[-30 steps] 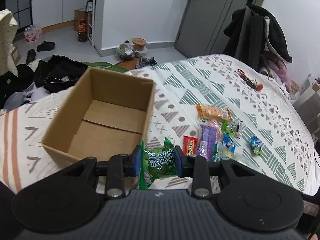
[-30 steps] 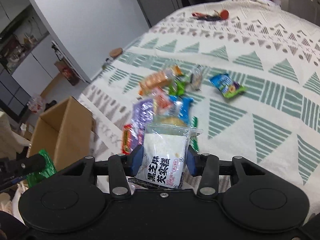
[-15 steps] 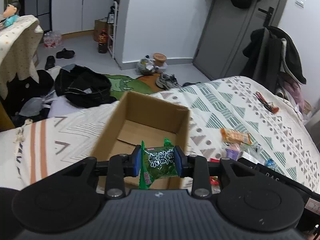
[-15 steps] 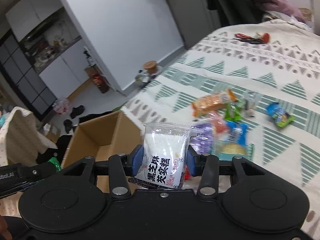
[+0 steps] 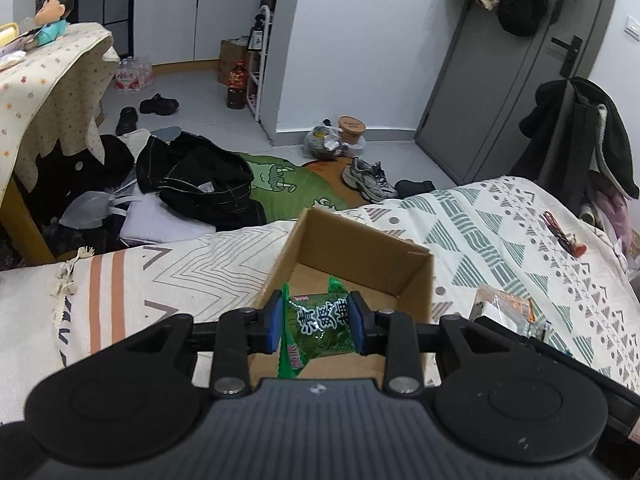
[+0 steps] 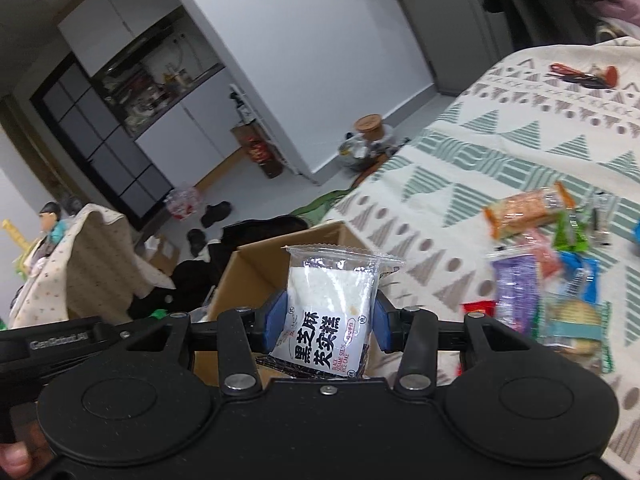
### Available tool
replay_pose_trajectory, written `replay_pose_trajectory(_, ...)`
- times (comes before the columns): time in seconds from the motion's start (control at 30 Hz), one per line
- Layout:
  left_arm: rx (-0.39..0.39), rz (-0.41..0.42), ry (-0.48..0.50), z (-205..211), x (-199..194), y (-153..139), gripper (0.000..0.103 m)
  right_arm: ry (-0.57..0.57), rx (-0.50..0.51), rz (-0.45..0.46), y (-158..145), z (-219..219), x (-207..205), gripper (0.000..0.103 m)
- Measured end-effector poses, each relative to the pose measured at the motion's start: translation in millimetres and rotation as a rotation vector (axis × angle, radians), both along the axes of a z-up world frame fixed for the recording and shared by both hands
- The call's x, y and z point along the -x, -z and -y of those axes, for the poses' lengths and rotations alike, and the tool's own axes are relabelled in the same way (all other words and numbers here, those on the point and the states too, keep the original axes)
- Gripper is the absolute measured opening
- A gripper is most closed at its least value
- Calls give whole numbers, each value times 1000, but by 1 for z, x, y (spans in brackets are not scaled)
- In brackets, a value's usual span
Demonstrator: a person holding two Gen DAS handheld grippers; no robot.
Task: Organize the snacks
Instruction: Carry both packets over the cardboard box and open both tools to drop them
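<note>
The left claw point(image 5: 316, 326) is clamped on a green packet point(image 5: 320, 326), blue pads pressing its two sides, the packet standing roughly upright between them. The right claw point(image 6: 327, 320) is likewise clamped on a white rice-cake packet point(image 6: 332, 308), held upright with its crimped top edge uppermost.

Just beyond and below both claws lies the open cardboard box point(image 5: 360, 256), resting on the bedspread point(image 5: 500, 232). In the left view the green packet sits in front of the box's near wall with the bare floor of the box showing directly past it, so the left claw looks to be over or just short of the opening. The box's long axis runs away from that claw, towards the far wall. In the right view the box point(image 6: 256, 276) lies ahead and a little to the left of the white packet, which hides much of the opening; the right claw seems to stand at the box's right-hand side. I judge the left claw the nearer to a clean drop, needing only a short move forward and down before the pads part.

The left view shows the inside of the box, which the right view mostly blocks. The right view alone shows the loose pile of snacks point(image 6: 532, 280) on the bedspread to the right, well apart from the box, and the left gripper's body at the lower left edge.
</note>
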State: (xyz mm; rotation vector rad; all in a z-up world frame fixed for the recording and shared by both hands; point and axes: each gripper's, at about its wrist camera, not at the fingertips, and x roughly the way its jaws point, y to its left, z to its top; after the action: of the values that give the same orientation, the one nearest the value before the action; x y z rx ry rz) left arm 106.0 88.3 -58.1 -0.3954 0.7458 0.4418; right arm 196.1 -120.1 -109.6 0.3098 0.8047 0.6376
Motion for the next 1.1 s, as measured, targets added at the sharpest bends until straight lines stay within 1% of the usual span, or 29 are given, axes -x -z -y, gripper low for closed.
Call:
replay_pose_trajectory(0.17,23,-24,3,-8,-7,11,33,-37,-7,-11,2,-16,-2,44)
replay_pose_trajectory(0.27,47,-52,4,-12,-12,19,34,-61,-7,-17,5,-24,-3,44)
replay_pose_trajectory(0.43,54,-69,-25,-21,-13,25,37,-101,2,-29,10,-35,-1,44)
replay_pose_trajectory(0.53,80,-76,-39,-28,-11,28,38,-121,2,-19,12,-41,2,44)
replay_pose_trajectory(0.6,76,-86,-45,-29,-10,28,42,-144,-4,-10,12,-44,4,47)
replay_pose_trajectory(0.67,71,-97,-53,-30,-8,28,50,-147,7,-13,11,-46,3,50)
replay_pose_trajectory(0.7,65,-106,-60,-30,-8,27,53,-149,9,-11,10,-44,3,55)
replay_pose_trajectory(0.73,59,-114,-67,-29,-7,27,58,-145,3,-6,7,-40,4,61)
replay_pose_trajectory(0.77,52,-120,-72,-29,-7,26,64,-136,-3,-1,5,-37,4,63)
replay_pose_trajectory(0.8,43,-124,-74,-27,-6,24,67,-126,-5,2,2,-32,4,66)
replay_pose_trajectory(0.87,28,-127,-75,-24,-4,23,77,-100,7,0,-1,-23,4,68)
replay_pose_trajectory(0.97,8,-136,-62,-15,-3,21,82,-65,30,-3,-3,-11,6,71)
replay_pose_trajectory(1.1,-2,-147,-36,-2,-2,19,84,-37,51,-1,-6,9,11,77)
